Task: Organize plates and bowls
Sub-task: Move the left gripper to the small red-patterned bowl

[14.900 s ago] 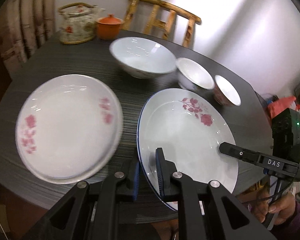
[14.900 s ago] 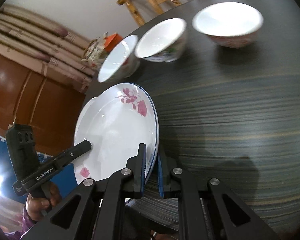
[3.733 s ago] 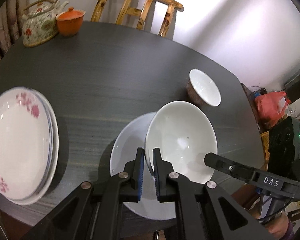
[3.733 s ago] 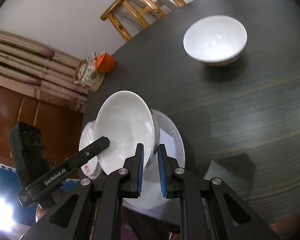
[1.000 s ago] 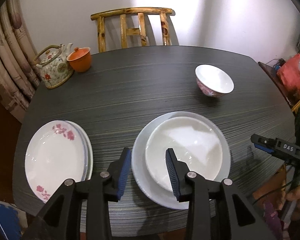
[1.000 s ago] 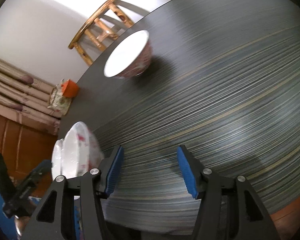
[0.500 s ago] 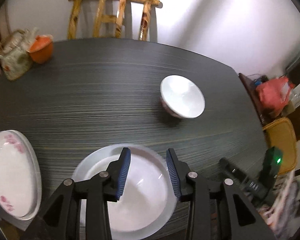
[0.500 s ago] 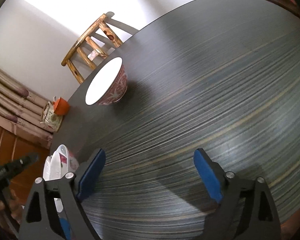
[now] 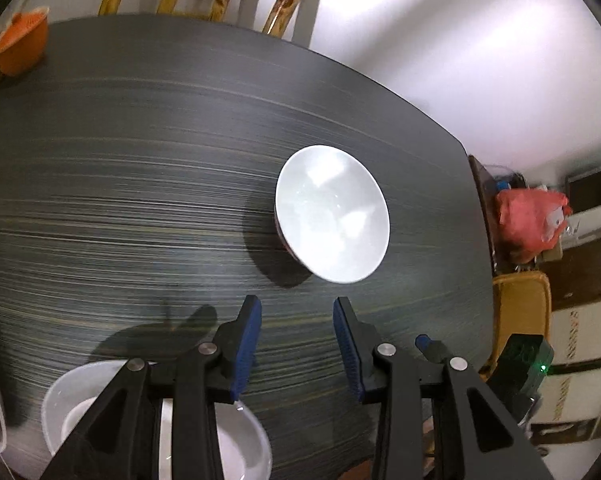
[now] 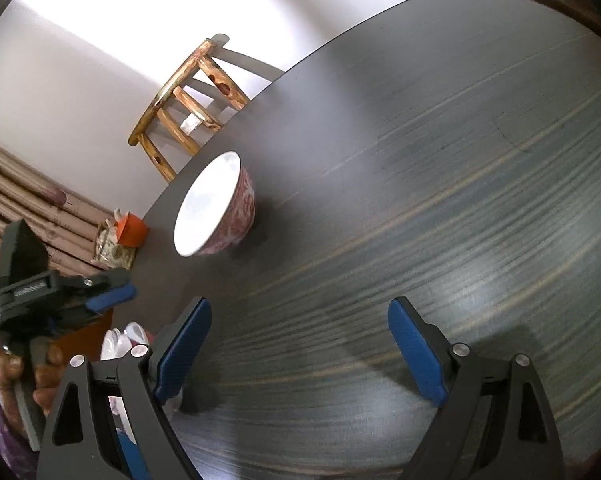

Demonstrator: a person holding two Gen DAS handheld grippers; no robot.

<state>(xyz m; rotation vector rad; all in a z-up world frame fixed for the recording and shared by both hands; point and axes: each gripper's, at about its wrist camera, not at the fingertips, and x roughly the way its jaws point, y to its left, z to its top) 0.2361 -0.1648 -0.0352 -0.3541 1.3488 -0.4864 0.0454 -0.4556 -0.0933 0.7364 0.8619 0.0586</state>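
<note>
Both grippers empty. Left gripper (image 9: 296, 320): tongs spread, blue pads apart, pointed at the small bowl (image 9: 332, 220), which stands upright and alone on the dark table (image 9: 120, 168), just ahead of the tips, not touching. Right gripper (image 10: 300, 344): tongs spread wide, nothing between them; same bowl ahead and to its left. Nested bowls (image 9: 236, 436) sit at the near table edge, beneath the left gripper's body. We judge the lone bowl is the last piece to nest there, hence both sets of tongs spread toward it, likely for a rim pinch.
</note>
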